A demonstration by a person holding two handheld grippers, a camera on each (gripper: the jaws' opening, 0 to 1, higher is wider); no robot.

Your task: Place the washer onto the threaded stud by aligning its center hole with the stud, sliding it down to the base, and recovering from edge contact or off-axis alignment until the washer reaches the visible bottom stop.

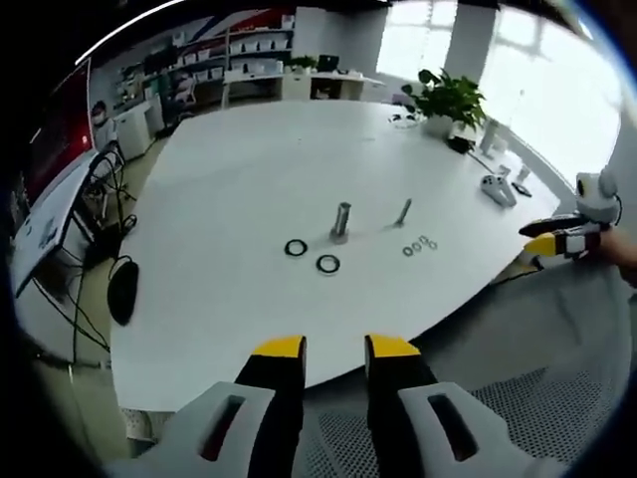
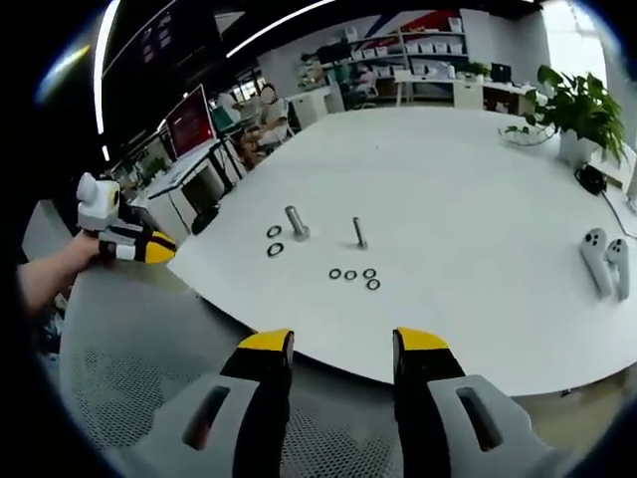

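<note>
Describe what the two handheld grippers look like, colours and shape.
Each gripper has two black jaws capped with yellow tips, set in light grey housings with slotted openings. The left gripper and right gripper look alike. Seen from the side in the other view, each carries a white box on top. A bare hand holds the left one; no sleeve shows.

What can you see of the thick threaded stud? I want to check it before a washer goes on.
The thick threaded stud looks like grey metal and stands upright on the white table on a wider base. Nothing sits on it. Two dark washers lie flat on the table close by its base, apart from it. A thinner stud stands to one side, with small washers near that. Its threads are too small to make out. Both grippers are off the table, away from it.
</note>
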